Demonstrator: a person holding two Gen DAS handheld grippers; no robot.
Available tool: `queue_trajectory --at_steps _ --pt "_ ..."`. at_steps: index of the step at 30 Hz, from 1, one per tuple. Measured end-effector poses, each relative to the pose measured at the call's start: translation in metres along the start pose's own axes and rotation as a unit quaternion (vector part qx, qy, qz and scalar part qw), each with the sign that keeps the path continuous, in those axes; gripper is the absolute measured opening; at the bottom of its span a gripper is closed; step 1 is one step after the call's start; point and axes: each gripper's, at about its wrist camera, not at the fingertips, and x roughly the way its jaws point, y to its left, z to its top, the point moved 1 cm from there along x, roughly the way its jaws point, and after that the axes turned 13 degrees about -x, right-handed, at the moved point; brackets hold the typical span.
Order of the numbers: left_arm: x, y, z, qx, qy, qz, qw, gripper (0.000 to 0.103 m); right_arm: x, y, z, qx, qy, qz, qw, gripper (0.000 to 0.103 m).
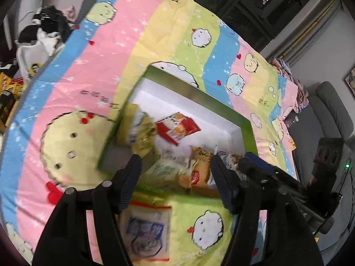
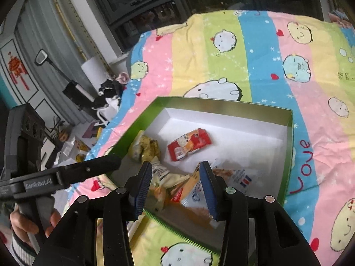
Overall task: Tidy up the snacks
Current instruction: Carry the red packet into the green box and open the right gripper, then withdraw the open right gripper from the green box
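A green box (image 1: 199,95) (image 2: 221,103) with a white inside lies on a cartoon bedsheet. In it are a red packet (image 1: 177,128) (image 2: 188,144), a yellow packet (image 1: 142,133) (image 2: 144,148), a pale green packet (image 1: 170,166), an orange packet (image 1: 197,173) and a white packet with a flag print (image 2: 241,177). My left gripper (image 1: 175,164) hovers open over the box's near corner, nothing pressed between its pads. My right gripper (image 2: 175,166) stands open above the orange and white packets. A clear zip bag (image 1: 146,228) with blue print lies on the sheet in front of the box.
The striped bedsheet (image 2: 288,66) spreads far behind and to the right of the box. Clothes (image 1: 44,26) are piled off the bed's far left. A hand (image 2: 33,221) holds the left gripper's handle at the bed's left edge, above floor clutter (image 2: 73,148).
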Motion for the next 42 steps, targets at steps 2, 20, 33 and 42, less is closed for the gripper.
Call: queue_trajectory --at_steps 2,20,33,42 --pt "-0.011 0.006 -0.007 0.002 -0.006 0.009 0.9999 0.066 -0.011 0.006 -0.003 -0.006 -0.008 0.006 1.0 0.045" --pt "-0.027 0.078 -0.077 -0.108 0.032 -0.038 0.9929 0.069 -0.004 0.043 -0.081 0.012 0.072 0.068 0.995 0.048" --pt "-0.011 0.075 -0.069 -0.118 0.069 -0.073 0.9879 0.068 0.049 0.053 -0.091 0.075 0.103 0.132 0.983 0.048" --pt "0.01 0.054 -0.079 -0.068 0.1 -0.055 0.9912 0.044 0.065 0.048 -0.095 0.098 0.102 0.151 0.978 0.045"
